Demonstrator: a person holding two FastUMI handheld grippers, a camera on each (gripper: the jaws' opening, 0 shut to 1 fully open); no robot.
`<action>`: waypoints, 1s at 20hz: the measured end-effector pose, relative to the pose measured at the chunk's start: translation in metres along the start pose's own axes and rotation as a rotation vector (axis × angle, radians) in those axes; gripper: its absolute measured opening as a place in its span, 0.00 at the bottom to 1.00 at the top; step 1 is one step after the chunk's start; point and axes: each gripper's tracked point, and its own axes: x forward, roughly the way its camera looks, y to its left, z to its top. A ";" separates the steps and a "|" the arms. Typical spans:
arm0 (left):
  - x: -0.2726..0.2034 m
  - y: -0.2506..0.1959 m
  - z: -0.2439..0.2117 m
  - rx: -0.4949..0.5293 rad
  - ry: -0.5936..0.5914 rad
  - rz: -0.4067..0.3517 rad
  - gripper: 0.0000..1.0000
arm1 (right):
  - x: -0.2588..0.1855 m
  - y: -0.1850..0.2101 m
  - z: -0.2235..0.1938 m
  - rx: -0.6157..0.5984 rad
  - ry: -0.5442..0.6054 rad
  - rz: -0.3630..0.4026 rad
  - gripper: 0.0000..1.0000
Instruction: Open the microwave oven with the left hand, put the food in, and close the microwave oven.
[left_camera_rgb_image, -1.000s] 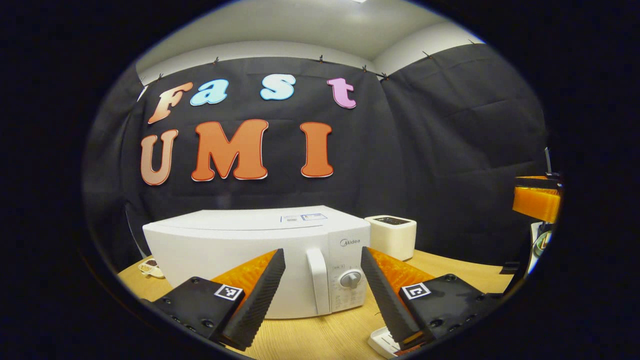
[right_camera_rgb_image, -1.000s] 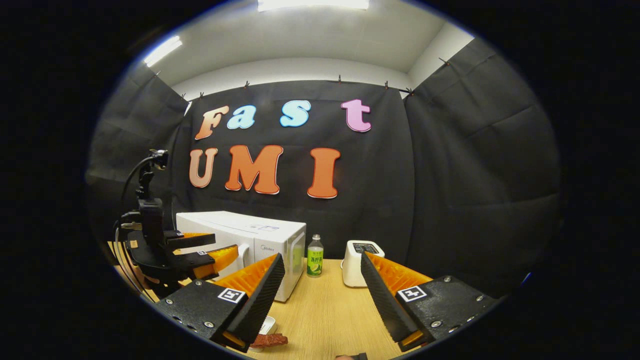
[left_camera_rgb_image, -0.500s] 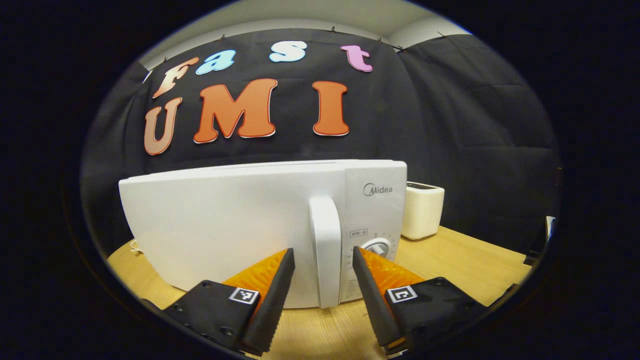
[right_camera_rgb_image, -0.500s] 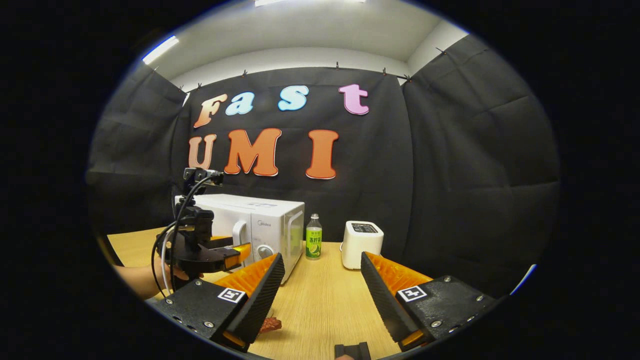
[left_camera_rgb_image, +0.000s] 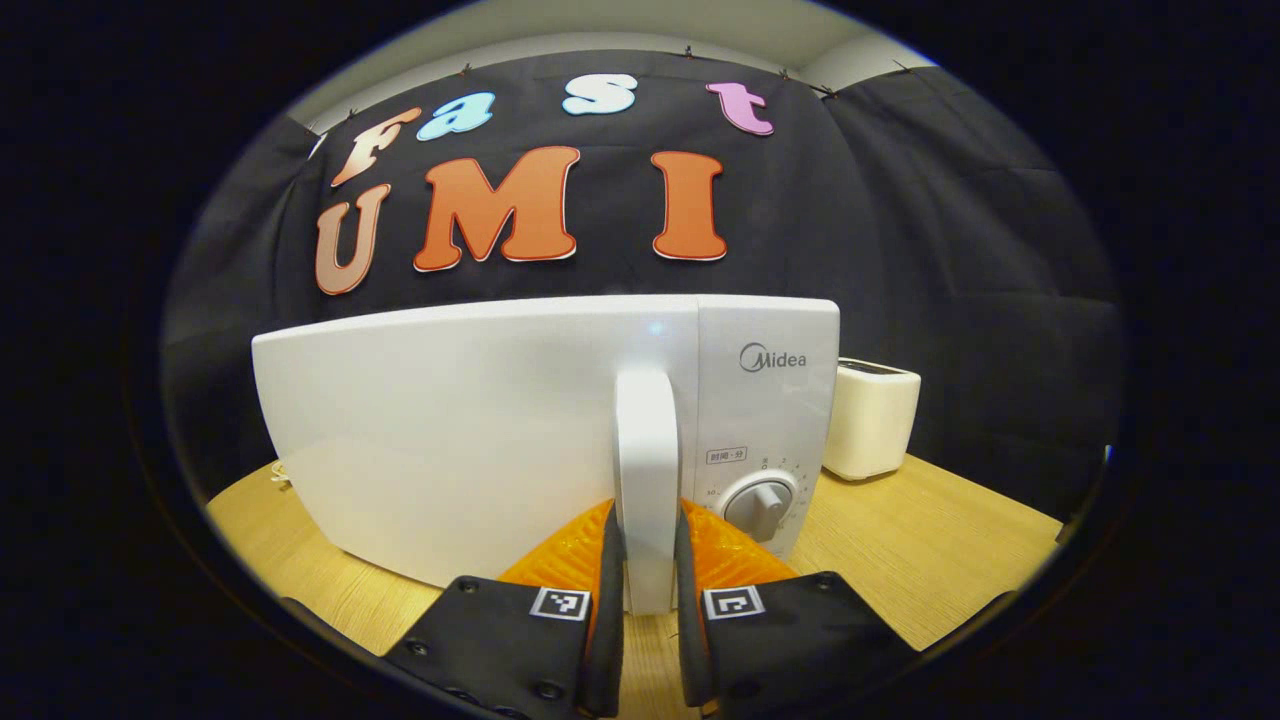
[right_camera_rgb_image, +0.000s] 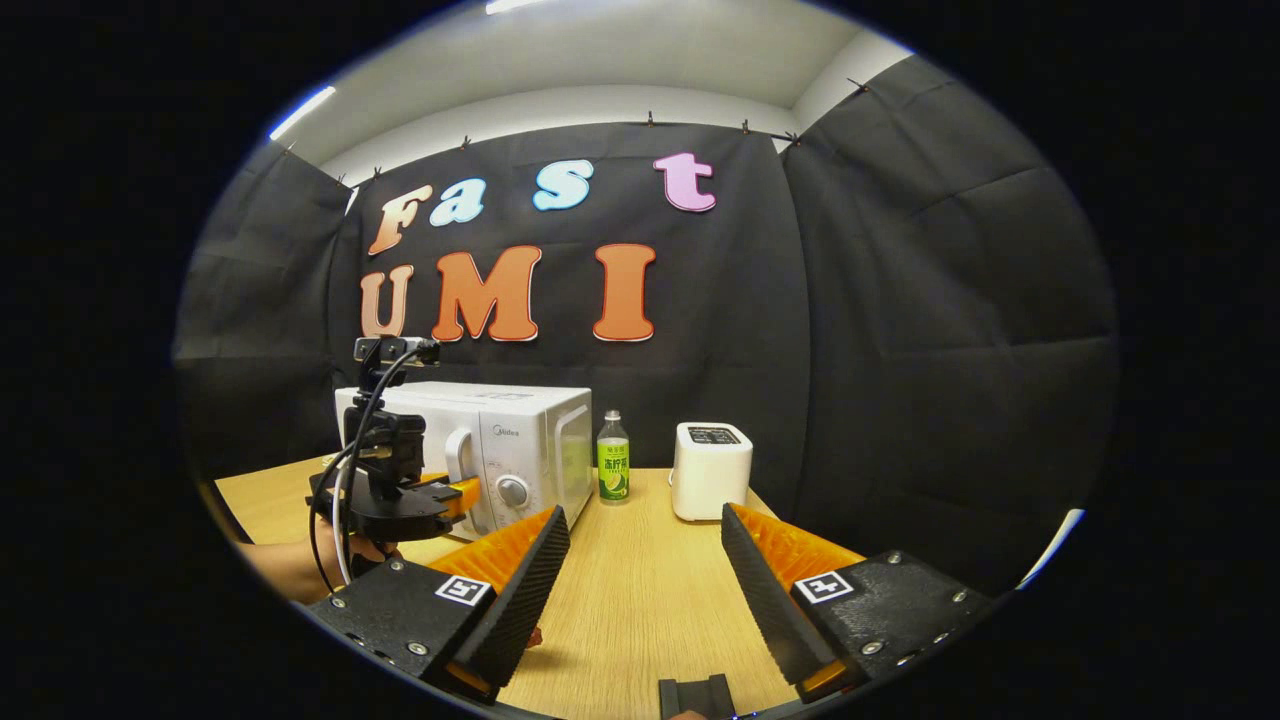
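**Left gripper closed on the microwave door handle**

At the front of the microwave oven (left_camera_rgb_image: 470, 430), the left gripper (left_camera_rgb_image: 648, 560) has its two fingers pressed against either side of the upright door handle (left_camera_rgb_image: 647, 470), low on the bar. That grip suits a pull: the handle sits at the door's right edge, beside the control dial (left_camera_rgb_image: 760, 503), so the door should swing out toward the left, judging by its shape. The door itself looks flush and not yet opened.

In the right gripper view, the right gripper (right_camera_rgb_image: 640, 560) hangs over the bench (right_camera_rgb_image: 640, 600) with its jaws wide apart and nothing between them, kept well apart from the oven, probably so that the door's path is free. A bit of reddish food (right_camera_rgb_image: 534, 634) peeps out just beside its left finger on the bench; too little shows to name it. Behind stand a green-labelled bottle (right_camera_rgb_image: 613, 469) and a white toaster (right_camera_rgb_image: 710, 455), both clear of the door's swing.
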 end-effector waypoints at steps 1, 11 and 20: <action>0.000 -0.001 0.000 -0.001 0.008 -0.002 0.20 | -0.001 -0.001 -0.001 0.003 0.002 -0.003 0.95; -0.007 -0.001 -0.004 -0.022 0.023 0.003 0.13 | -0.003 0.003 -0.017 -0.010 0.034 -0.005 0.95; -0.094 0.016 -0.012 0.020 -0.041 -0.067 0.13 | 0.002 0.029 -0.044 0.034 0.104 0.042 0.95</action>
